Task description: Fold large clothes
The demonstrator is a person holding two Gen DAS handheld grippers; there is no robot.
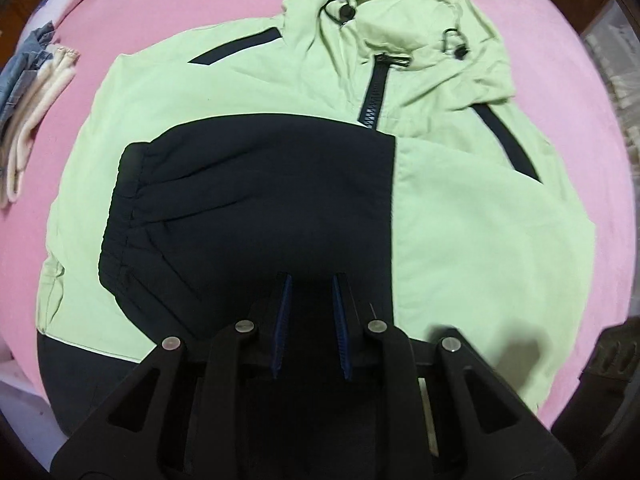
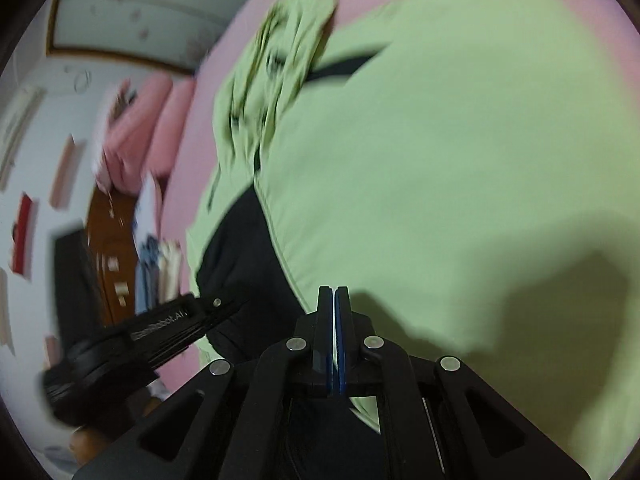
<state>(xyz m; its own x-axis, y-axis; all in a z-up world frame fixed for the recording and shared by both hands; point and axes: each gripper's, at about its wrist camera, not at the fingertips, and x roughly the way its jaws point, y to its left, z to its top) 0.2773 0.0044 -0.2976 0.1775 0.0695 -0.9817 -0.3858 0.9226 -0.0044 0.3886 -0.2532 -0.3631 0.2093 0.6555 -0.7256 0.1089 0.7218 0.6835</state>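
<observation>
A jacket [image 1: 460, 208] lies spread on the bed [image 1: 580, 60], hood [image 1: 400, 40] at the far end, one sleeve [image 1: 256, 200] folded across its front, and a pile of clothes [image 1: 36, 120] lies to its left.

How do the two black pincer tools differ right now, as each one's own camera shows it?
The left gripper has a gap between its blue-lined fingers; the right gripper has its fingers pressed together. The left one is over the jacket's dark sleeve; the right one is over the light green panel, near its dark part. Both are black with blue pads, and neither holds cloth.
</observation>
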